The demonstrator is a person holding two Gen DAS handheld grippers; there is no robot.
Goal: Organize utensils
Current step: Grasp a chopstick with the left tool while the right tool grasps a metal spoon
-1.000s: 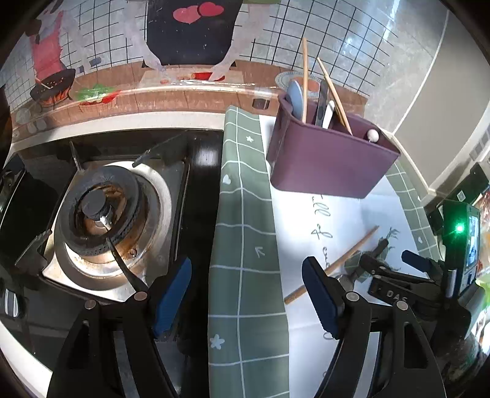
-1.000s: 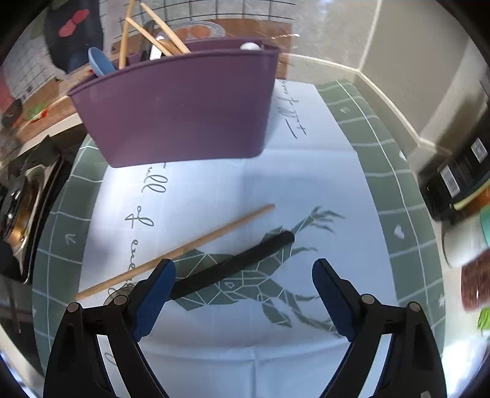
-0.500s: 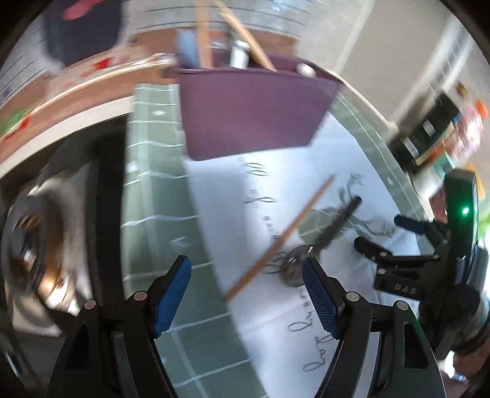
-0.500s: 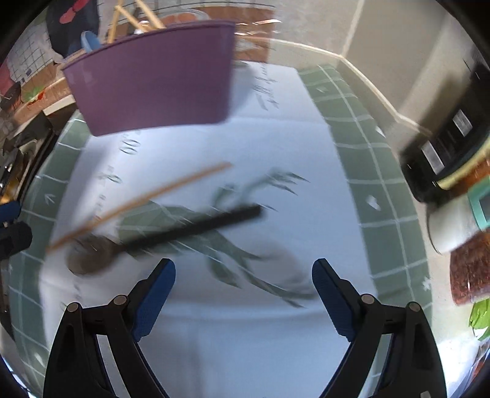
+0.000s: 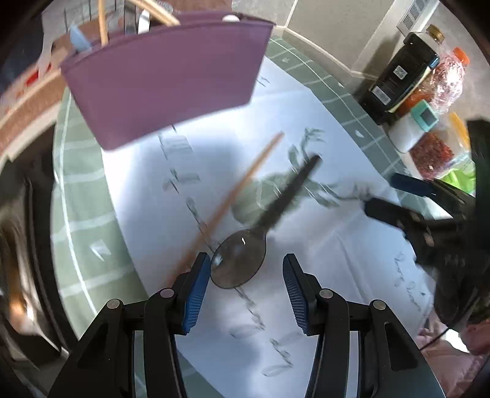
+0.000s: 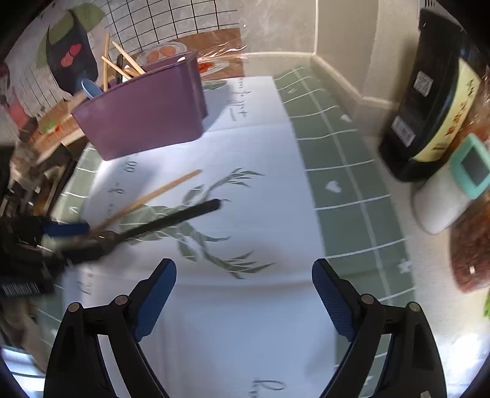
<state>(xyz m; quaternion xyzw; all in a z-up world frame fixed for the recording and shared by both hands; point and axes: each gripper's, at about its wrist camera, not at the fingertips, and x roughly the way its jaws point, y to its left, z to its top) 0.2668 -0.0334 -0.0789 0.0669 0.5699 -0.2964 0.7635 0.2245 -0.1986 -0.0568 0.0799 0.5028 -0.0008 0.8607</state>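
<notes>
Grid-tiled wall [image 6: 171, 18] behind, plain beige corner wall [image 6: 343, 36], green-bordered white mat [image 6: 346, 189] on the counter

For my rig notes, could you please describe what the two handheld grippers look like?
Both match: the left gripper and right gripper have glossy black linkage arms with round silver rivets, each ending in two fingers faced with ribbed blue pads. In the right wrist view, a barcode label shows on the left gripper's black body.

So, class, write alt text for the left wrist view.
The left gripper, jaws closing, hovers over the bowl of a black spoon lying on a white cloth beside one wooden chopstick. Behind stands a purple utensil holder.
</notes>
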